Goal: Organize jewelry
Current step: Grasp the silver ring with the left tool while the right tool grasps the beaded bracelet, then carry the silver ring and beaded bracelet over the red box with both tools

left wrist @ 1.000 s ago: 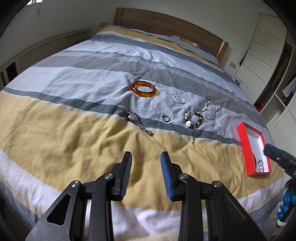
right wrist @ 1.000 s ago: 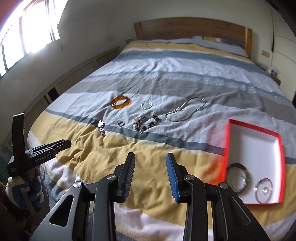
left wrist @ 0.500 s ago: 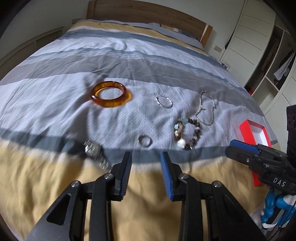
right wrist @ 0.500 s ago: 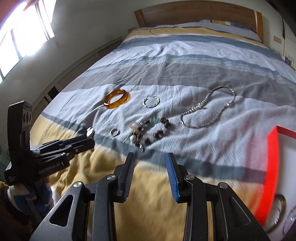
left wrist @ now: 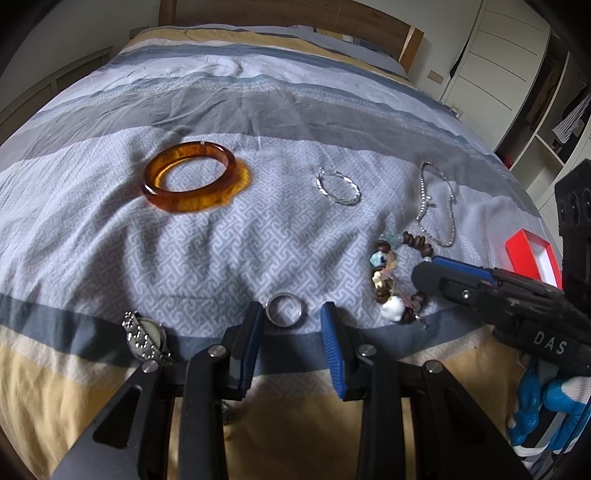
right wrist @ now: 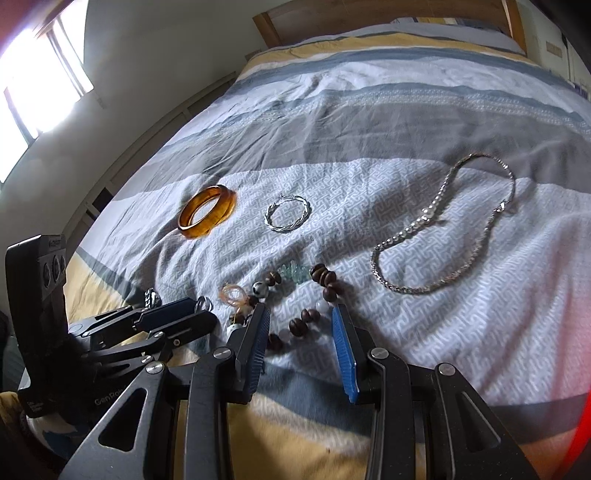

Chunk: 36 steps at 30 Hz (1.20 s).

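Jewelry lies on the striped bedspread. My left gripper point(left wrist: 291, 314) is open, its tips on either side of a small silver ring point(left wrist: 284, 309). A silver watch point(left wrist: 146, 339) lies just left of it. My right gripper point(right wrist: 301, 317) is open over the beaded bracelet point(right wrist: 295, 295), which also shows in the left wrist view point(left wrist: 391, 280). Farther back lie an amber bangle point(left wrist: 190, 177), a twisted silver bracelet point(left wrist: 338, 186) and a silver chain necklace point(right wrist: 443, 225). The red box point(left wrist: 532, 254) is at the right, partly hidden by the right gripper.
The bed's wooden headboard point(left wrist: 295, 14) is at the far end. White wardrobe doors point(left wrist: 498, 66) stand to the right and a bright window point(right wrist: 37, 85) is on the left wall. The red box edge point(right wrist: 580, 417) blurs at the right wrist view's right border.
Both grippers have moved forward and down toward the jewelry. The left now frames the silver ring, the right frames the beaded bracelet. Both stay open.
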{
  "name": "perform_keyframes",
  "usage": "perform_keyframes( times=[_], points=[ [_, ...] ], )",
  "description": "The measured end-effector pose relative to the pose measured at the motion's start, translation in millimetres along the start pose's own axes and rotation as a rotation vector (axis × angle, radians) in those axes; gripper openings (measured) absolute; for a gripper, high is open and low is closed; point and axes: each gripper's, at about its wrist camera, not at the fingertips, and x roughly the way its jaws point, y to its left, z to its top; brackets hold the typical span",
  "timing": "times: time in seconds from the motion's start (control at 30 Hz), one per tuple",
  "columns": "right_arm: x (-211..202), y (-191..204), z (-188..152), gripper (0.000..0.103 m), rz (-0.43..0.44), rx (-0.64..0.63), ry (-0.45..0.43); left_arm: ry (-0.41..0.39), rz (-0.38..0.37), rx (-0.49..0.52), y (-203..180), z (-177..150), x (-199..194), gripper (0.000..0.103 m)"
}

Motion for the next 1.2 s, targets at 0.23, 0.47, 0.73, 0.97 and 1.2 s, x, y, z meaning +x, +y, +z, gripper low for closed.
perform_keyframes(
  times=[0.23,0.47,0.73,0.97,1.2],
  points=[
    [11,-7,2,0.035,0.011,0.028,-0.006,-0.003,0.015,0.015,-2,-3,6,0.019],
    [18,-8,2,0.010,-0.020,0.033,0.004,-0.017,0.031,0.029,-5,-4,4,0.019],
    [0,-3,-2,0.010,-0.030,0.007,-0.023,-0.036,0.031,0.016,-8,-7,-11,0.019],
    [-31,13,0,0.010,-0.035,-0.044,-0.069,-0.060,0.022,0.008,-13,-9,-32,0.019],
    [-81,24,-1,0.010,-0.046,-0.061,-0.124,-0.111,0.014,0.027,-33,-8,-73,0.019]
  ],
)
